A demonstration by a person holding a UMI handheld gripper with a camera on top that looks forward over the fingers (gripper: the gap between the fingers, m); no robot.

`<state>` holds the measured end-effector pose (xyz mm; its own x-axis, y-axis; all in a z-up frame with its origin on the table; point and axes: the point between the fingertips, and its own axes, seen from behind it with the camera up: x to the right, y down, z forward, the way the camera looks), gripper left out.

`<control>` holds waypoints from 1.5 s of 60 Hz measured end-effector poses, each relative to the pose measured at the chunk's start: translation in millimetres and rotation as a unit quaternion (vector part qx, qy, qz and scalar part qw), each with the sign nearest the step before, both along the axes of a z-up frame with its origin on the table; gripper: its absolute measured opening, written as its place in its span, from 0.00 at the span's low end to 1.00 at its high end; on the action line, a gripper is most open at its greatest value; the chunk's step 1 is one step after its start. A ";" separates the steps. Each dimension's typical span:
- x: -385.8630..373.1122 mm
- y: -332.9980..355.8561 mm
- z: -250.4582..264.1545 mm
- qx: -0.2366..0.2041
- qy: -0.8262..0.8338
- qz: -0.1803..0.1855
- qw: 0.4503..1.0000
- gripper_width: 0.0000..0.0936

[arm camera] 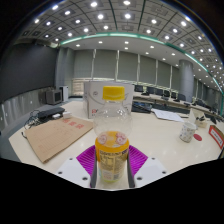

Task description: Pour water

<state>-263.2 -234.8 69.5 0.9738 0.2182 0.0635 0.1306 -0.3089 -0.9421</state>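
Right up close, the gripper (112,163) has its two fingers wrapped in on a clear plastic bottle with a yellow cap (113,135), the magenta pads (87,158) showing at both flanks of the bottle's lower half and pressing against it, so the tongs are pinching the bottle rather than standing spread. The bottle stands upright between them, its bottom portion filled with a yellowish liquid, its upper portion clear, the yellow cap sitting on top. Just behind and beneath it spreads a pale, cream-coloured tabletop (150,130); whether the bottle's base rests on that surface or hangs just above it cannot be told from here. Off to the left of the fingers, lying flat on the table, there's a brown cardboard sheet (58,135), angled away toward the far edge. Over on the right, well apart from the bottle, a small clear glass cup (188,130) stands on the table, and beyond that, near the right rim, something red (217,137) pokes in, too small to identify. Directly behind the bottle a white rectangular box or container (102,97) sits further back on the table. Further still, dark desks and office equipment (50,100) line the room, a row of large windows (130,68) runs across the far wall, and overhead the ceiling is dotted with rows of round white lights (120,18).
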 end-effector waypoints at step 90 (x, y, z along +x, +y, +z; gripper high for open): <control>267.5 220.5 117.8 -0.137 0.713 -0.065 0.685 0.42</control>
